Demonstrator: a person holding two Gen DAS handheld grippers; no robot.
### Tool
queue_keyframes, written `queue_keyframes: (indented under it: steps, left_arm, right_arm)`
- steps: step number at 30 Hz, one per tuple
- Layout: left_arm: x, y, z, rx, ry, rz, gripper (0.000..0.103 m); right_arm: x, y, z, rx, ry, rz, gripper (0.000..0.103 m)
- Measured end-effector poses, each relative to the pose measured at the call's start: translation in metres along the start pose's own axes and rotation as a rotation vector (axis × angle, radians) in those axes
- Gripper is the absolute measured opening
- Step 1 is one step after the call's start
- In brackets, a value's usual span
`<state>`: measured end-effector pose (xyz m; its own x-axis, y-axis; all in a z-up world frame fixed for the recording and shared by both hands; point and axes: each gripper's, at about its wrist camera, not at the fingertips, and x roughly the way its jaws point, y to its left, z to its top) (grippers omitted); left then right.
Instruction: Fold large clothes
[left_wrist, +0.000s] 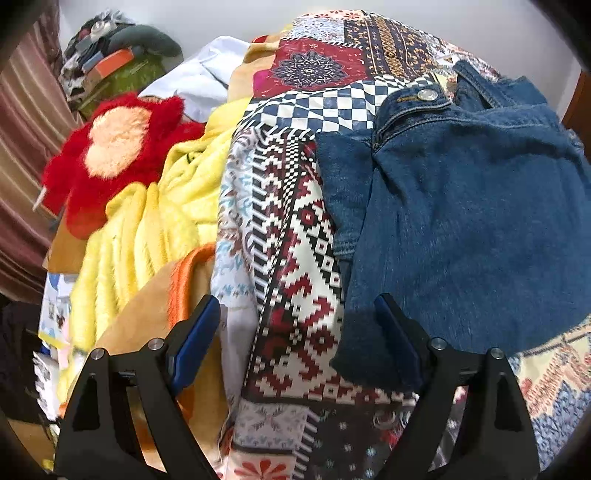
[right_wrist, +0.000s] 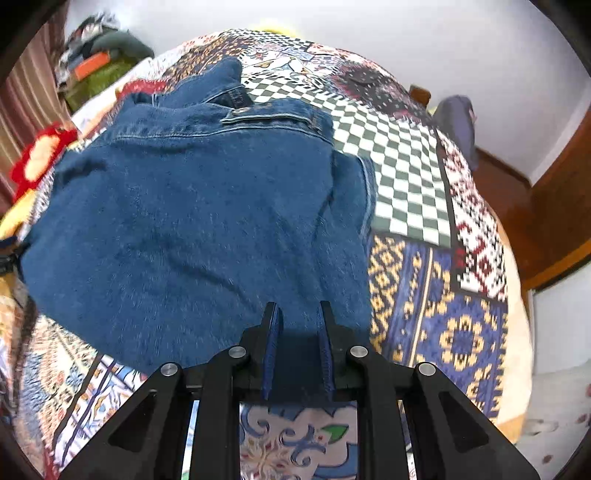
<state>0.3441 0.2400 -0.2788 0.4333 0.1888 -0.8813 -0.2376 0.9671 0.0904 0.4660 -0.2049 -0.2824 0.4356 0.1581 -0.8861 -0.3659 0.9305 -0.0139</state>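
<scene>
Left gripper (left_wrist: 295, 332) was spread wide, holding nothing; right gripper (right_wrist: 298, 325) was narrowed to a small gap over the hem (pinching it? couldn't tell). The denim jacket (right_wrist: 184, 214) lay on the patchwork bedspread (right_wrist: 461, 332), looked heavy and stiff, so I'd grab seams or hem corners.

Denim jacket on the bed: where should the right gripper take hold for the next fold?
Probably the near hem of the denim jacket, approached from the front: that edge lies flat on the patchwork bedspread, directly ahead of the right gripper.
</scene>
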Motion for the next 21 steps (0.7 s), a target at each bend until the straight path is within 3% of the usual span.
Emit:
queue_keyframes:
  steps: [3, 5, 7, 13, 16, 21]
  left_arm:
    - [-0.011, 0.009, -0.008, -0.025, 0.001, -0.024, 0.086]
    - [-0.015, 0.014, -0.014, -0.028, 0.012, -0.038, 0.086]
    - [-0.019, 0.016, -0.015, -0.028, 0.023, -0.041, 0.085]
    - [-0.040, 0.006, 0.009, 0.043, -0.028, 0.039, 0.085]
    - [-0.043, -0.004, 0.032, 0.031, -0.048, 0.007, 0.085]
    - [-0.033, -0.029, 0.065, 0.028, -0.060, -0.053, 0.085]
  right_arm:
    - [-0.013, 0.003, -0.009, 0.000, -0.031, -0.046, 0.016]
    - [-0.021, 0.002, -0.014, -0.023, -0.055, -0.210, 0.016]
    - [-0.026, -0.005, -0.021, -0.020, -0.056, -0.300, 0.016]
    - [-0.043, -0.041, -0.016, 0.101, -0.048, -0.194, 0.016]
    - [-0.051, -0.042, 0.003, 0.129, -0.074, -0.109, 0.016]
    - [-0.052, -0.006, 0.039, 0.079, -0.120, -0.050, 0.016]
